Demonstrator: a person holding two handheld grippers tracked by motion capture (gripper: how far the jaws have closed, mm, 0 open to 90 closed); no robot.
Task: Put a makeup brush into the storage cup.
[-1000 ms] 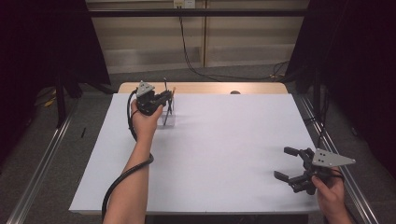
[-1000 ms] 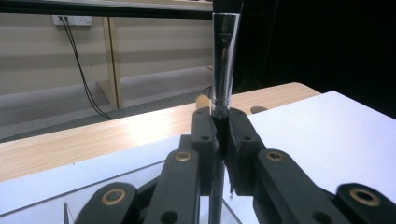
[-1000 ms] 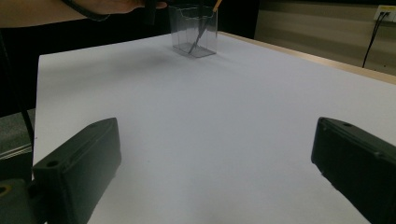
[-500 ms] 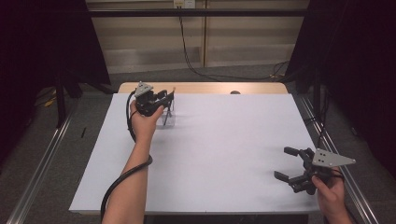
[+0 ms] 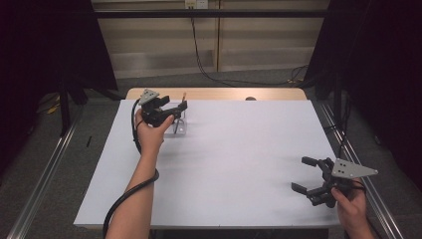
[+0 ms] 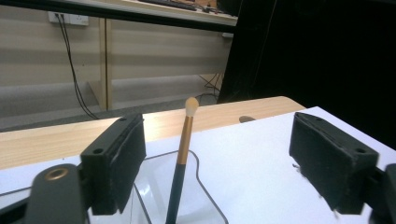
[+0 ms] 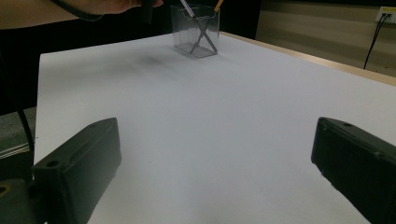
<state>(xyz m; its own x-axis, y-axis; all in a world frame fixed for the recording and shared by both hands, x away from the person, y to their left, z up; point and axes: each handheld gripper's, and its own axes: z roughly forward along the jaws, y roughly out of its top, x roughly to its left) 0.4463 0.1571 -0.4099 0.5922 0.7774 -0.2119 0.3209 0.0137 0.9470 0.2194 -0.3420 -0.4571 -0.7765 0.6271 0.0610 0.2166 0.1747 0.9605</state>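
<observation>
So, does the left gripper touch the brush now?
Apart. In the left gripper view the brush stands between the left gripper pads, which have just been opening, with gaps on both sides.

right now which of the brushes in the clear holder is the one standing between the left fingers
The gold-handled makeup brush with the pale tip. It stands in the clear plastic holder between the left gripper's open fingers, untouched; the other brush there is dark and crosses it.

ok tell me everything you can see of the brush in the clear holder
The brush is slim, with a dark lower handle, a gold upper section and a small pale rounded tip. It stands tilted in the clear holder near the table's far left, crossing a second dark stick inside it. The left tongs straddle it with jaws that have just been opening, neither pad touching it.
</observation>
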